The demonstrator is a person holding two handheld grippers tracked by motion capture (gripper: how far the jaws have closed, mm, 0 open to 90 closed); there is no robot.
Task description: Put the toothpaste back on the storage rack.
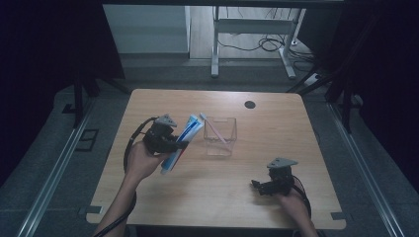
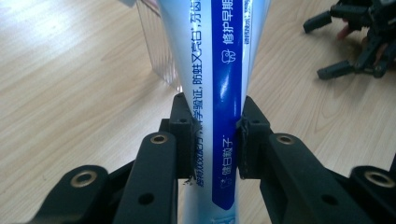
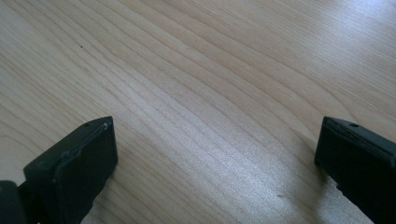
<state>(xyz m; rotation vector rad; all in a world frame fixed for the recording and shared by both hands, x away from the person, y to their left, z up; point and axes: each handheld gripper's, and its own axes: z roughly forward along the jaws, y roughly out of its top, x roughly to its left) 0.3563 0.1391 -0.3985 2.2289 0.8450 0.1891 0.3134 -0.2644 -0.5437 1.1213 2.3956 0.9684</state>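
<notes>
Item: toothpaste tube (image 1: 182, 141), blue and white with printed characters; held off the worktop (image 1: 276, 207) at left of centre, tilted, its far end leaning toward the clear container (image 1: 221, 137); in the left gripper view the tube (image 2: 212, 93) runs up between the two black jaws, which press against its sides.

Item: left claw (image 1: 179, 145); clenched on the toothpaste tube around its middle; carried by the person's left hand (image 1: 140, 160) at the left of the worktop; grey three-cornered plate on top; cable trailing toward the near edge.

Item: clear container, open-topped, standing near the centre of the worktop, just right of the tube's far end; a pink toothbrush (image 1: 213, 127) leans inside it, head up at the far left corner; a corner of the container's wall (image 2: 159, 42) shows behind the tube in the left gripper view.

Item: right claw (image 1: 257, 188); released, jaws spread wide over bare wood grain (image 3: 210, 93); low at the near right of the worktop, well apart from tube and container; held by the right hand (image 1: 292, 202).

Item: small dark round disc (image 1: 250, 104) at the far right of the worktop.
</notes>
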